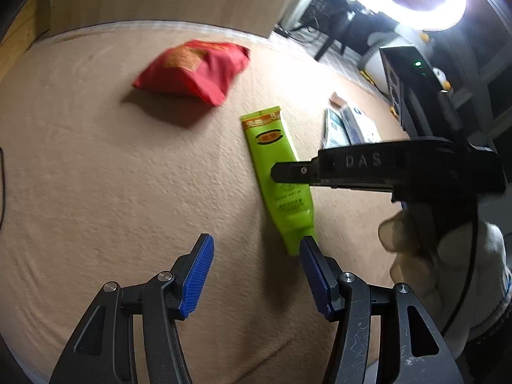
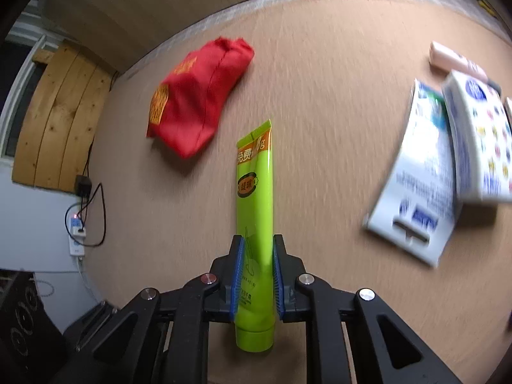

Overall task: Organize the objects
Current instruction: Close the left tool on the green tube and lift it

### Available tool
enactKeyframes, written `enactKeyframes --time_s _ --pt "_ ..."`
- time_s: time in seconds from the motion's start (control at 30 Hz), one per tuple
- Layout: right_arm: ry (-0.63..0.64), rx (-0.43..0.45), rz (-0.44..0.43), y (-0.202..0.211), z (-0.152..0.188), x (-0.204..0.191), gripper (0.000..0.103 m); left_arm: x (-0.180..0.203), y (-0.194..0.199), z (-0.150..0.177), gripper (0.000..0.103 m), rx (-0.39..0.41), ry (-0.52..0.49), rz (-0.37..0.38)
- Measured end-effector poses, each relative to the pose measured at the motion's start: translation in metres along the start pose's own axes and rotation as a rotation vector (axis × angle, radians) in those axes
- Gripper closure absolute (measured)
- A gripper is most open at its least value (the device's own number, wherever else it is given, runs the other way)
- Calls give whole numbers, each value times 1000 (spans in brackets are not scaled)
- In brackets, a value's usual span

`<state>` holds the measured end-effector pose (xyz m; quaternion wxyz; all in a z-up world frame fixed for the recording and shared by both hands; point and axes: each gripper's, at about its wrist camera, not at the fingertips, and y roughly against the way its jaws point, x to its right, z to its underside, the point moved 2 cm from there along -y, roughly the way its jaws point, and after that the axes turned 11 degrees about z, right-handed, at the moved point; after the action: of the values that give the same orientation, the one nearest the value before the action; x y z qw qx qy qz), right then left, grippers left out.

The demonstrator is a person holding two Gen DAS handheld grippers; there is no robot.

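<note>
**Around the big table**

The table has a soft tan cover with little bumps. Behind the table, at its far edge, a big flat brown board stands up. Past the table's far right corner, a round ring lamp shines very bright. Just off the table's right side sits a black box with a tiny green light. Off the table's left side, pale wooden planks lean on the wall. Below the planks, a white power strip hangs with black wires plugged in. Lower down beside the table is a dark box with round shapes on it.
</note>
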<state>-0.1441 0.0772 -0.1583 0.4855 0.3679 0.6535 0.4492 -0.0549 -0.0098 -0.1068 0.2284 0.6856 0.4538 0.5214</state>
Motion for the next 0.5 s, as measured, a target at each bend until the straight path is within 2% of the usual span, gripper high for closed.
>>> enactKeyframes --time_s 0.2,0.3,0.5 --pt "-9 -1 -4 5 17 7 83 9 -27 9 43 -77 -13 50" --pt "-2 -5 -17 7 21 9 72 13 -35 11 43 -93 -5 83" --pt "-2 -23 -45 12 34 15 69 16 -42 12 43 -107 13 118"
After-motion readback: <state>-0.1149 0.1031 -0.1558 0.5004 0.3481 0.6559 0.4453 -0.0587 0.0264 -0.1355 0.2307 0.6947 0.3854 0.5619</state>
